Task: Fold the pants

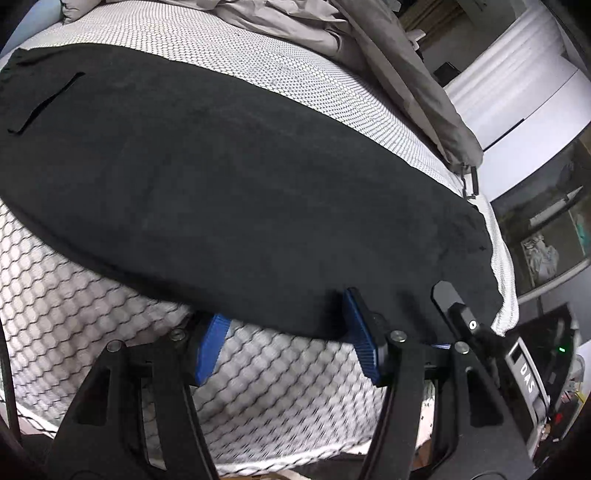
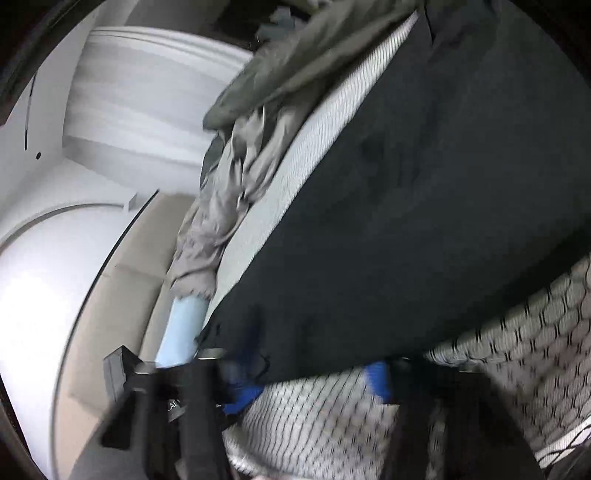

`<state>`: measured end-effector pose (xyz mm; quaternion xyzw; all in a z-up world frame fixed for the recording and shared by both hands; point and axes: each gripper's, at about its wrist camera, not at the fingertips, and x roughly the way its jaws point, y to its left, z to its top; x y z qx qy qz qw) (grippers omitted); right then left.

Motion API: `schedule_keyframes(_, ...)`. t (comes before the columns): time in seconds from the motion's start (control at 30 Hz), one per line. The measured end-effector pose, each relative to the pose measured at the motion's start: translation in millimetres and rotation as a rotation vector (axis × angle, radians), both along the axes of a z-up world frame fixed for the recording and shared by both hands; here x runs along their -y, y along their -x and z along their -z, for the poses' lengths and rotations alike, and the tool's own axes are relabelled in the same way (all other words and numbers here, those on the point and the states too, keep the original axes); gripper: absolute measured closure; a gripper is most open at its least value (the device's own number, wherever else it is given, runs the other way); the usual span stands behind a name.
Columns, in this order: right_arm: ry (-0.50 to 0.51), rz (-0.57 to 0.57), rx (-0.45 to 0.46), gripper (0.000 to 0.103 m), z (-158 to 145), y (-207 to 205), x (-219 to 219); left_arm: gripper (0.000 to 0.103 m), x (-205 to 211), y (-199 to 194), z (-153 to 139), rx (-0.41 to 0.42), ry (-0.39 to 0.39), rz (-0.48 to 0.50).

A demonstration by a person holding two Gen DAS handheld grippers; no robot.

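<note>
Black pants [image 1: 229, 177] lie spread flat along a mattress [image 1: 92, 295] covered in a white honeycomb pattern. In the left wrist view, my left gripper [image 1: 284, 306] stands open at their near edge. Its left blue pad [image 1: 210, 347] pokes under the hem and its right pad [image 1: 360, 332] rests over the cloth. The right wrist view is blurred and tilted. There the pants [image 2: 424, 184] end in a corner at the lower left. My right gripper [image 2: 310, 365] straddles that edge with its blue pads [image 2: 376, 380] apart and mattress showing between them.
A crumpled grey duvet [image 1: 332, 29] is heaped along the far side of the bed and hangs off it [image 2: 229, 177]. A light blue pillow [image 2: 184, 332] lies by the pants' corner. White cupboards [image 1: 517, 74] and a device with a green light [image 1: 528, 376] stand past the mattress end.
</note>
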<state>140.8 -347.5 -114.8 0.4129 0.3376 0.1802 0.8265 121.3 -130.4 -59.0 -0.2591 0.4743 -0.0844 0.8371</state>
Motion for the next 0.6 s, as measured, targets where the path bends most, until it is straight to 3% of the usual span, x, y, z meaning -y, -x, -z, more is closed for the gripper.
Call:
schedule_keyframes(0.1, 0.035, 0.0, 0.018, 0.072, -0.3, -7.9, -6.1, 0.047, 10.4, -9.5, 0.7, 0.027, -0.009, -0.017)
schedule_keyframes(0.2, 0.061, 0.007, -0.014, 0.089, 16.1, -13.5, -9.9, 0.047, 7.2, -22.4, 6.9, 0.042, -0.002, -0.051)
schedule_keyframes(0.27, 0.038, 0.017, 0.037, 0.096, 21.0, -8.9, -8.3, 0.047, 11.4, -24.7, 7.4, 0.052, -0.016, -0.059)
schedule_keyframes(0.47, -0.063, 0.027, 0.094, 0.099, 17.9, 4.9, 2.9, 0.047, -0.9, -16.0, 11.6, 0.079, 0.021, -0.088)
schedule_keyframes(0.6, -0.009, -0.01, 0.045, 0.099, 34.2, 2.8, 4.9, 0.052, -2.5, -16.7, 14.5, 0.091, -0.012, -0.095)
